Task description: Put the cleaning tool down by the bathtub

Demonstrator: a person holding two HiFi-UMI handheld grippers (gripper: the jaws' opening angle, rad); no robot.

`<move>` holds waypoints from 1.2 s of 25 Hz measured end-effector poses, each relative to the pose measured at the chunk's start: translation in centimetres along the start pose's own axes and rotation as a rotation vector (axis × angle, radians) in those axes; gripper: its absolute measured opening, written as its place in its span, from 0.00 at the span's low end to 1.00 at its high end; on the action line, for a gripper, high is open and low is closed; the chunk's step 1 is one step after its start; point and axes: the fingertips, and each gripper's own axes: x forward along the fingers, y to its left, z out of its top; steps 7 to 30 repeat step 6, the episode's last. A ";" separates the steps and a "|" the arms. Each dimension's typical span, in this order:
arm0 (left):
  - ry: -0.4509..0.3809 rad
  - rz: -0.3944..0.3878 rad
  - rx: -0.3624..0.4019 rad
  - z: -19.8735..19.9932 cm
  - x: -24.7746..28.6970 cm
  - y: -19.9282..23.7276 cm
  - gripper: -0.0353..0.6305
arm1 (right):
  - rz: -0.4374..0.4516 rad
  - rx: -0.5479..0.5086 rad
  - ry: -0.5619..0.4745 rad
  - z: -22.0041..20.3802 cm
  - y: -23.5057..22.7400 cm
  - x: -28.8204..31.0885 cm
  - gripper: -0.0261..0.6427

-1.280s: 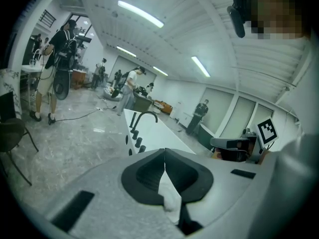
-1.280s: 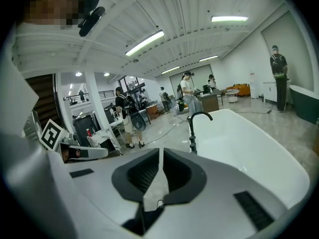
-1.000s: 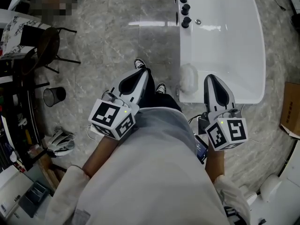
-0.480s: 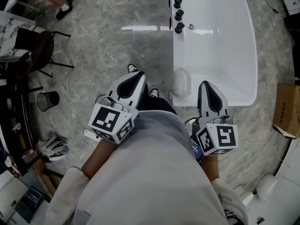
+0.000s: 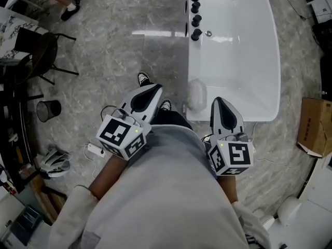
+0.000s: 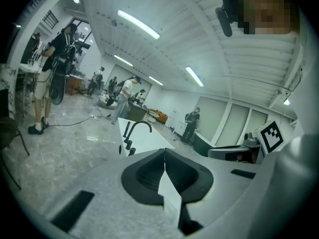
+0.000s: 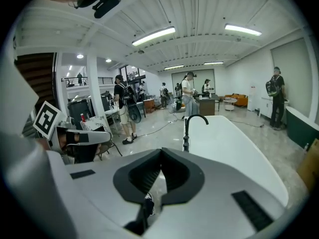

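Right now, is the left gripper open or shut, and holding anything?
Shut and empty. In its own view the left gripper has its jaws meeting at the tips along a thin seam, with nothing clamped between them.

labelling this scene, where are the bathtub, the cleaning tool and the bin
bathtub (image 5: 238, 61), head view, bare inner floor
cleaning tool (image 5: 197, 94), head view, fluffy white middle
bin (image 5: 46, 110), head view, mesh wall

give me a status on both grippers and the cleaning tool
Left gripper shut, empty; right gripper shut, empty. Cleaning tool lies at bathtub near corner, clear of both grippers. Nothing in the way.
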 end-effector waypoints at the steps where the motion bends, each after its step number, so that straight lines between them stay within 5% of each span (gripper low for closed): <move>1: 0.007 0.005 0.007 -0.2 0.0 -0.1 0.07 | 0.003 -0.006 0.009 -0.1 0.2 0.0 0.06; 30: 0.046 0.042 0.038 -1.2 -0.3 0.0 0.07 | 0.020 -0.032 0.048 -0.9 0.9 -0.2 0.06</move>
